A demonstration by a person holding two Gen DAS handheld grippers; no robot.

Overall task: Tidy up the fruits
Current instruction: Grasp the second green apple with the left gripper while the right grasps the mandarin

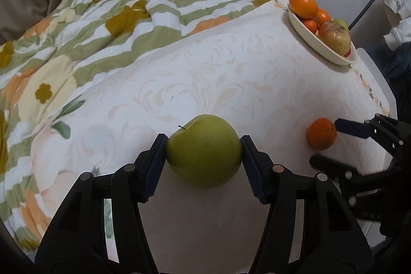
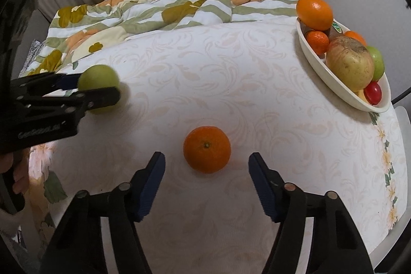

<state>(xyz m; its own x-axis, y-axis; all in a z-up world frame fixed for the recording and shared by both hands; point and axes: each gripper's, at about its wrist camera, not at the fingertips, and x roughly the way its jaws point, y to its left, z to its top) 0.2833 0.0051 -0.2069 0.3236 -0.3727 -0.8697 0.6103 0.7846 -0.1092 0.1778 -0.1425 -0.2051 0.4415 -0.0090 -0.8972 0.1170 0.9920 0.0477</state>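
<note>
White counter (image 2: 231,99): left claw (image 1: 203,145) pinches the apple (image 1: 204,150); right claw (image 2: 206,171) is spread around the orange (image 2: 207,149), untouched. Next: grip orange, carry both to the dish (image 2: 331,84).

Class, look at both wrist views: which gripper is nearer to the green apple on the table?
Left. The left gripper has its pads against both sides of the green apple. The right gripper is off to the side, straddling the mandarin.

A smooth, waxy green apple (image 1: 204,150) and a dimpled, matt orange (image 2: 207,152) rest on a scroll-printed tablecloth (image 2: 231,84) beside a glossy plastic-looking dish (image 2: 318,68) and soft quilted bedding (image 1: 77,37).
</note>
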